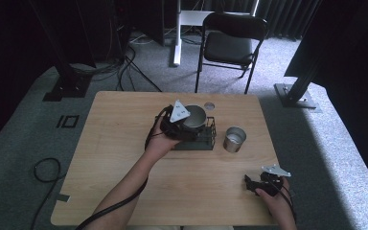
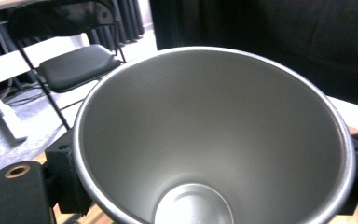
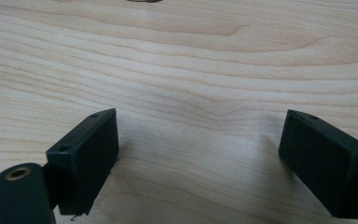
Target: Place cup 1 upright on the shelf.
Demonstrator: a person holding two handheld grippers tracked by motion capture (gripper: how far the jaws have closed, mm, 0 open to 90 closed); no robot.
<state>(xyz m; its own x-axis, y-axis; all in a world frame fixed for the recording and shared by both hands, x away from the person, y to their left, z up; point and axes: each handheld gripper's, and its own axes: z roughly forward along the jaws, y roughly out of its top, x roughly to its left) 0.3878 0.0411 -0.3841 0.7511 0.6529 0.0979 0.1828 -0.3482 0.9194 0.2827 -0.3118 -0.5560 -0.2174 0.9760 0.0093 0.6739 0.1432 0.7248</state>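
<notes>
The left gripper [image 1: 188,125] sits over the middle of the wooden table [image 1: 124,143], its fingers [image 2: 67,175] closed around a metal cup [image 1: 195,117] so that 1 pad presses each side of the cup's wall just below the rim. In the left gripper view the cup [image 2: 214,140] stands between the 2 black jaws with its open mouth facing the camera, its brushed inside and round bottom plain to see, tipped a little toward the lens. From above, the held cup hangs over a dark wire rack [image 1: 206,139] that lies directly beneath the fingers; whether the cup's base touches the rack or is just clear of it is hard to tell from this height. A 2nd metal cup [image 1: 234,139] stands upright on the table, just beyond the rack on the side away from the left hand, apart from both grippers. A small round disc [image 1: 209,105] lies on the table past the fingertips, near the far edge. The right gripper [image 1: 250,182] rests low near the table's near right corner, well apart from the cups and rack. Its fingers [image 3: 86,154] are spread wide, with bare wood grain showing between them and nothing in their grasp. A black folding chair [image 1: 230,45] stands on the grey carpet beyond the table.
</notes>
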